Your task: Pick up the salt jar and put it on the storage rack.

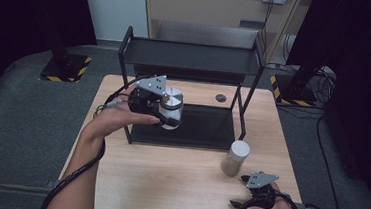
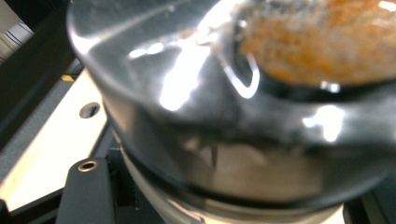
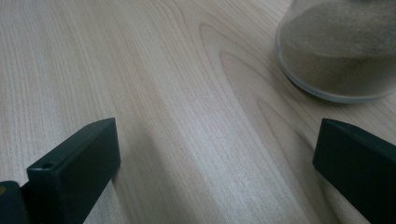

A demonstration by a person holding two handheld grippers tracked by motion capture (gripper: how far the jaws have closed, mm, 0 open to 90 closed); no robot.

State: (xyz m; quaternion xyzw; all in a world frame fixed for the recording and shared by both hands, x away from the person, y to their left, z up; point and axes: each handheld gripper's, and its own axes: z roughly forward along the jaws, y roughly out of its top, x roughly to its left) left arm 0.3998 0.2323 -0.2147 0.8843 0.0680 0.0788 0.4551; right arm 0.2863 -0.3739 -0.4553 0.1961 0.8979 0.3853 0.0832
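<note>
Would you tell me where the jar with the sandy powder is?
In the high view, the sandy-powder jar stands front right on the table, beside the right tool.

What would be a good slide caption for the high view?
Left gripper lifts a silver-lidded spice jar toward the black shelf rack; open right gripper rests beside a second jar.

**Around the bench**

A light wooden bench (image 1: 167, 183) carries a black metal two-tier shelf rack (image 1: 192, 57) toward its far edge — grey carpet floor (image 1: 16, 121) surrounds it, with yellow-black striped stand bases (image 1: 66, 67) and a beige cabinet (image 1: 206, 6) behind.
</note>
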